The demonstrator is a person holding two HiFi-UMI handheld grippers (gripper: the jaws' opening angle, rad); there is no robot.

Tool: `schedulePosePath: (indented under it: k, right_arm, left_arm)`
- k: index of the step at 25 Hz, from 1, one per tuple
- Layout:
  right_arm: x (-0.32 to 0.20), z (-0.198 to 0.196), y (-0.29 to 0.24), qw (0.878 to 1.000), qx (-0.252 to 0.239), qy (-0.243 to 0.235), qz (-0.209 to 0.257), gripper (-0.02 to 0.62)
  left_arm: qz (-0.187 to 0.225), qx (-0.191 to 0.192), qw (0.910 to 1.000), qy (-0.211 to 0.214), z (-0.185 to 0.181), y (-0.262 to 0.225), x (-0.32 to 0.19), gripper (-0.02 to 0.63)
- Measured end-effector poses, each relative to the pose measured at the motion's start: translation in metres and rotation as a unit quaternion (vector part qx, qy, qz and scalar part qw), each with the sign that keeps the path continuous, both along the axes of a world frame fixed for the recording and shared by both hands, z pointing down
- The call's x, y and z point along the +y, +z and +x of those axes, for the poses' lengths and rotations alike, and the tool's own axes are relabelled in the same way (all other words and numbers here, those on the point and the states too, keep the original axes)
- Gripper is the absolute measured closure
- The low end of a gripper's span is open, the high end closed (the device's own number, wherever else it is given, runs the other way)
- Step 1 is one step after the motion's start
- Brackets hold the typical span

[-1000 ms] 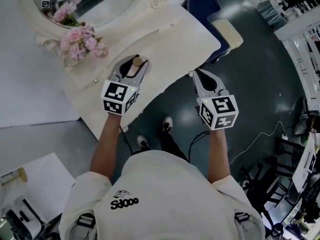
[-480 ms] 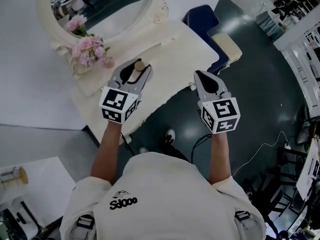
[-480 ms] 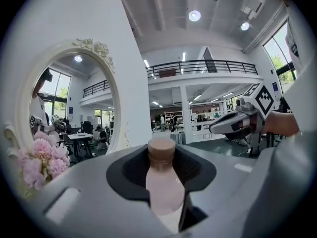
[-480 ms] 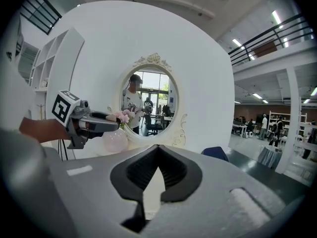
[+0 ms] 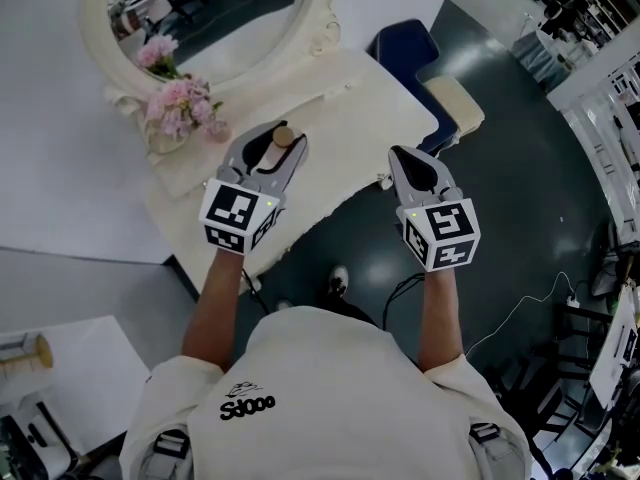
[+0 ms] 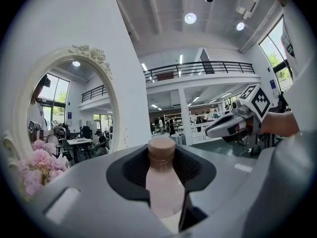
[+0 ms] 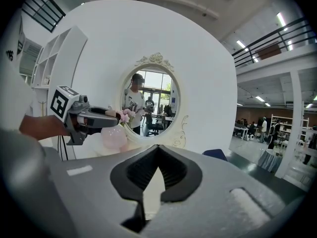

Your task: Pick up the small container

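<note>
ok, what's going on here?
A person works two hand-held grippers at a white vanity table. The left hand-held gripper is closed on a small brown-capped bottle near the pink flowers. The right hand-held gripper hangs by the table's edge, jaws together, empty. Whether the bottle is off the tabletop isn't clear.

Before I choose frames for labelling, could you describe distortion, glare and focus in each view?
Head view: wide-angle bend, evenly lit, floor glossy with glare. Left gripper view: fisheye with black corners, ceiling lamp blown out, small container slightly soft. Right gripper view: same fisheye vignette, mirror sharp.
</note>
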State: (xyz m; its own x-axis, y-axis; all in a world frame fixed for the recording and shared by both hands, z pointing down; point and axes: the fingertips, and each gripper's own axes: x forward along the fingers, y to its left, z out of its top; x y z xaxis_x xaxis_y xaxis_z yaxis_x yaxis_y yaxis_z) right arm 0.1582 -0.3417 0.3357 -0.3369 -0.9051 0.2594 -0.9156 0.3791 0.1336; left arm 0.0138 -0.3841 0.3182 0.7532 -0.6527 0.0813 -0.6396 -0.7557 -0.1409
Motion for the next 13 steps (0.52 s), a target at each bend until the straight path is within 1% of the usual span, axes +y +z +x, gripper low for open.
schedulePosePath:
  k: [13]
  right_arm:
    - [-0.015,0.002,0.004,1.000,-0.003,-0.013,-0.004,0.594]
  left_arm:
    - [-0.007,0.000,1.0000,-0.006,0.004,0.004,-0.012,0.454]
